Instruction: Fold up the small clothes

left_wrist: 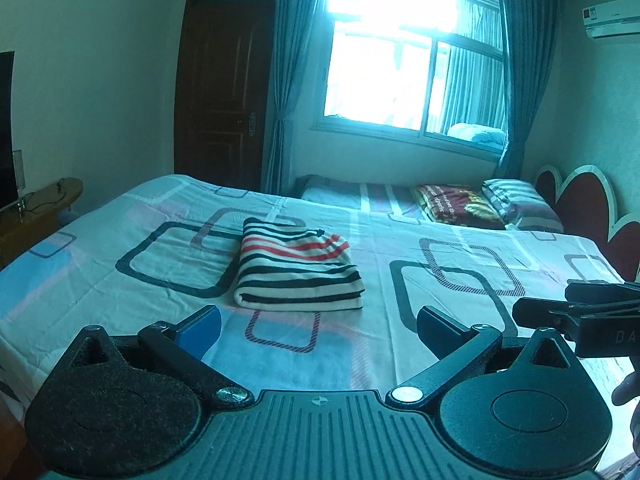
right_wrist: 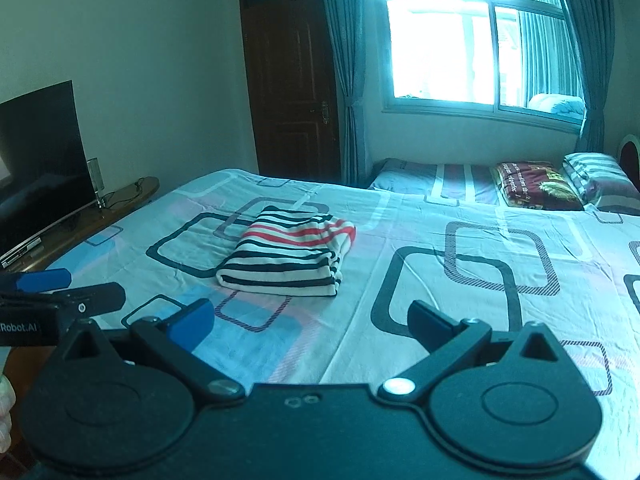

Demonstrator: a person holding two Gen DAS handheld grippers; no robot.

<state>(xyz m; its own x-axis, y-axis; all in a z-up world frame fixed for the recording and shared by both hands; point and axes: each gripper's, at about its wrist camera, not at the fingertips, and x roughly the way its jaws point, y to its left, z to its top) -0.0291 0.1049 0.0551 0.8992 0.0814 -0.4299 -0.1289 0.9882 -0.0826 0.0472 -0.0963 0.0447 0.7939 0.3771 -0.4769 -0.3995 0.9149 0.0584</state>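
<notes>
Shirt: a striped shirt [left_wrist: 298, 270] [right_wrist: 290, 254], white with black and red lines, lies folded in a neat block on the bed.
Bed: the bed [left_wrist: 460, 264] [right_wrist: 440, 240] has a light sheet with big dark squares on it. The shirt sits near its middle.
Left tongs: the left tongs [left_wrist: 320, 328] are wide open and hold nothing. They float above the sheet, on the near side of the shirt, and do not touch it. One tip is blue and one is black. They point flat over the bed toward the shirt.
Right tongs: the right tongs [right_wrist: 310, 322] are wide open too, with nothing in them. They float on the near side of the shirt, a bit to its right, and do not touch it.
Side by side: each camera sees the other tongs from the side, at its edge, so the two tongs are level and near each other.
Hand: a bit of a hand [left_wrist: 628, 396] shows at the right edge of the left view, behind the right tongs.
Pillows: two pillows [left_wrist: 516, 200] [right_wrist: 596, 178] lie at the far end of the bed, well away from the shirt.
Window: a bright window [left_wrist: 408, 64] [right_wrist: 472, 40] with curtains is past the bed.
Door: a dark door [left_wrist: 224, 92] [right_wrist: 288, 84] stands left of the window.
TV: a TV [right_wrist: 40, 152] stands off the left side of the bed.
</notes>
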